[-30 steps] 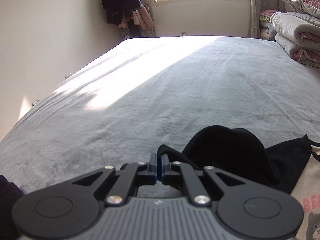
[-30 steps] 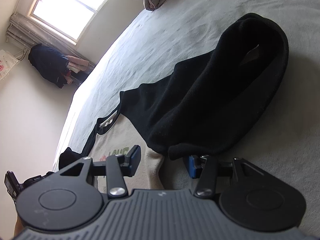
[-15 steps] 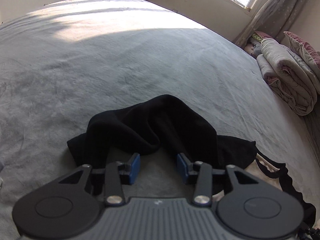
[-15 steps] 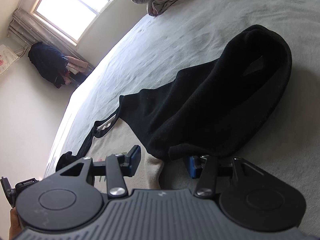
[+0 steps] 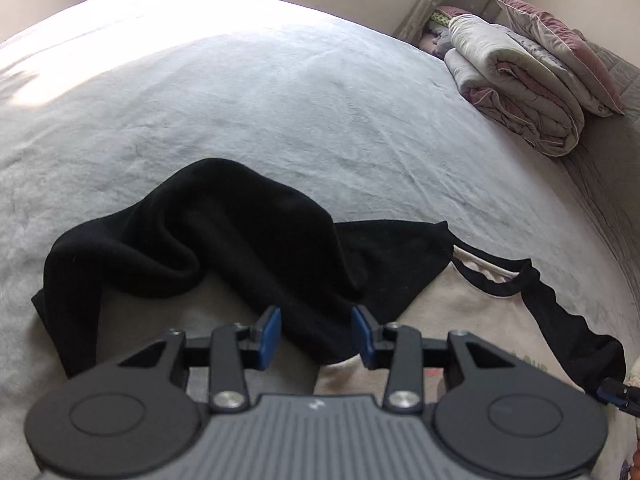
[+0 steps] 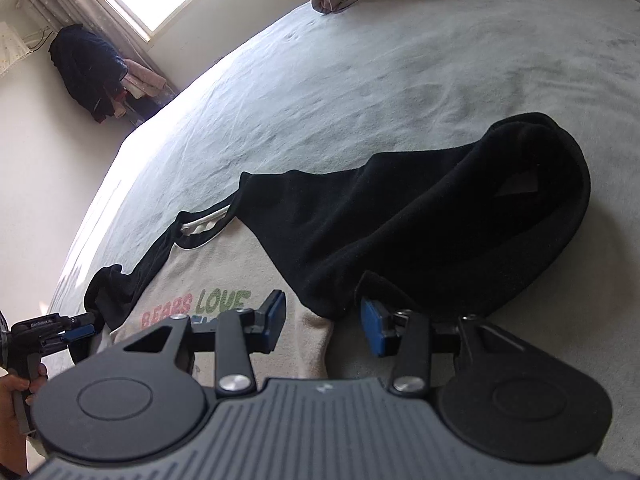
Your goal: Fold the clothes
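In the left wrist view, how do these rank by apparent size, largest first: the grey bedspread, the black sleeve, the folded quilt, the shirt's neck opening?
1. Bedspread, fills most of the view.
2. Black sleeve, though nearness to the camera enlarges it.
3. Folded quilt, far off, so its real size may exceed the sleeve's.
4. Neck opening, clearly smallest.

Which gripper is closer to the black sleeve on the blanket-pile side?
Right. The right gripper has closing fingers straddling that sleeve edge; the left gripper is across the shirt, at the other sleeve.
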A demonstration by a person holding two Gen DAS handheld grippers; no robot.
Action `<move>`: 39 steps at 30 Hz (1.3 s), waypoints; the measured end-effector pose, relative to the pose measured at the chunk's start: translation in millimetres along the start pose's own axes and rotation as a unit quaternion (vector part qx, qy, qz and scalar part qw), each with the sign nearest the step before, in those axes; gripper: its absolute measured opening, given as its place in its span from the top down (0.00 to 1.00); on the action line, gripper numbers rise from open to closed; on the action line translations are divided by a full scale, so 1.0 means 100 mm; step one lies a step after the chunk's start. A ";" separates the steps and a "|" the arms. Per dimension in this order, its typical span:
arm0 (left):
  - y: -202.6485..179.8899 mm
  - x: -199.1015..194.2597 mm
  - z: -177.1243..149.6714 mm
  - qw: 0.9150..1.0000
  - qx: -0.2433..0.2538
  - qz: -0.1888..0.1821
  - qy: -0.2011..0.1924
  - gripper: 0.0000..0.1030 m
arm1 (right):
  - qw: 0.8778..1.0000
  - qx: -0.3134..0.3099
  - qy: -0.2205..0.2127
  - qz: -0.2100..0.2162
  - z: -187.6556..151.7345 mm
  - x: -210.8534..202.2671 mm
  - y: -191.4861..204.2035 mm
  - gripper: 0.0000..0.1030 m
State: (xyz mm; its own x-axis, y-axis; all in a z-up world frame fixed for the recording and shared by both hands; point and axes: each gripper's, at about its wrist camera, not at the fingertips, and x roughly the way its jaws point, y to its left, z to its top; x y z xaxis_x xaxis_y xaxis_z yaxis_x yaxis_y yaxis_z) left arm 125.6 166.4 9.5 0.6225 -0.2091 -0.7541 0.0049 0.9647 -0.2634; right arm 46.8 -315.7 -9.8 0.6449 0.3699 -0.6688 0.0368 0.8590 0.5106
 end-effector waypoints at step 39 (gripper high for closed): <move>-0.63 0.93 0.23 0.977 0.146 0.104 -0.115 0.96 | 0.910 -0.346 -0.148 -0.175 0.11 1.30 0.78 0.91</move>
State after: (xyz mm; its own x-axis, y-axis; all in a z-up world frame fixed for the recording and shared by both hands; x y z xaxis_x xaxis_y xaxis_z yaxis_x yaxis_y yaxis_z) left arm 200.6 89.9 -30.2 0.7930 0.0050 -0.6093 0.0615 0.9942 0.0883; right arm 142.1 -205.1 -50.8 0.8671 0.0067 -0.4980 -0.1430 0.9612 -0.2361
